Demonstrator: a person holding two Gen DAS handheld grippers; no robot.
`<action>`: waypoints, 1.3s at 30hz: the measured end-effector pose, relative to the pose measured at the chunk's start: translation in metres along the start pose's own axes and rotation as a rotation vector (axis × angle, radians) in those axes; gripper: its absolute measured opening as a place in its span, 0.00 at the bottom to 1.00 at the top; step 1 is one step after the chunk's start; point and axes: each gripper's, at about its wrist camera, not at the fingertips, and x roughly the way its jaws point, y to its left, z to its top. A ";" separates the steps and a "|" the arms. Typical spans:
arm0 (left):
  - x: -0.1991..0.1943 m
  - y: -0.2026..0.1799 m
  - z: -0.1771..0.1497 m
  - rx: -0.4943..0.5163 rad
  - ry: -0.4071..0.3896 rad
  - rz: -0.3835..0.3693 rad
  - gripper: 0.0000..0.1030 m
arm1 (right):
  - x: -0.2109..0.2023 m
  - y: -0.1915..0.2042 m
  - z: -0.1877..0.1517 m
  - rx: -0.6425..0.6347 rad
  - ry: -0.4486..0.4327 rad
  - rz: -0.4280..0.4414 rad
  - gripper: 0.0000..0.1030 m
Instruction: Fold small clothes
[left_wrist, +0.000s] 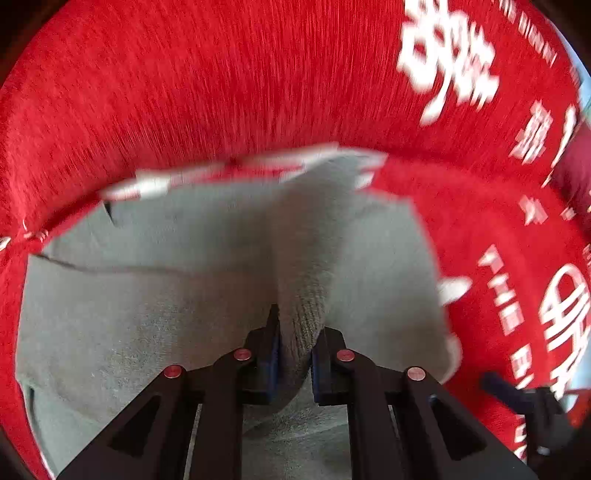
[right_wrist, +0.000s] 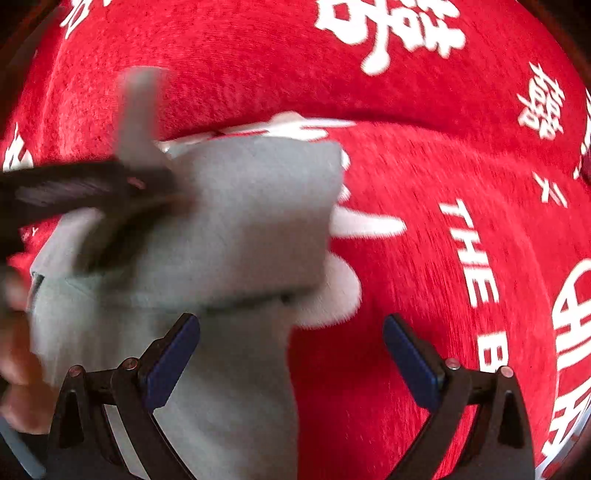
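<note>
A small grey garment (left_wrist: 166, 280) lies partly folded on a red cloth with white lettering (left_wrist: 221, 74). My left gripper (left_wrist: 295, 354) is shut on a ribbed cuff of the grey garment (left_wrist: 304, 317), holding it up off the rest of the fabric. In the right wrist view the grey garment (right_wrist: 243, 221) spreads across the left half of the red cloth (right_wrist: 424, 166). My right gripper (right_wrist: 291, 350) is open and empty, its left pad over the garment's near part. The left gripper (right_wrist: 92, 188) shows there as a blurred dark bar at the left, with a grey strip rising from it.
The red cloth's white characters and letters (right_wrist: 469, 251) lie to the right of the garment. A fold or edge in the red cloth (right_wrist: 406, 122) runs behind the garment. A tip of the right gripper (left_wrist: 517, 395) shows at the lower right in the left wrist view.
</note>
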 end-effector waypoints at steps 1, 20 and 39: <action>0.002 -0.001 -0.002 0.001 0.010 0.007 0.12 | -0.001 -0.003 -0.003 0.002 -0.001 0.002 0.97; -0.056 0.223 -0.035 -0.395 -0.066 0.101 0.73 | -0.017 0.021 0.054 0.058 -0.165 0.115 0.96; -0.067 0.222 -0.053 -0.301 -0.124 0.150 0.73 | -0.038 0.049 0.043 -0.099 -0.121 0.049 0.95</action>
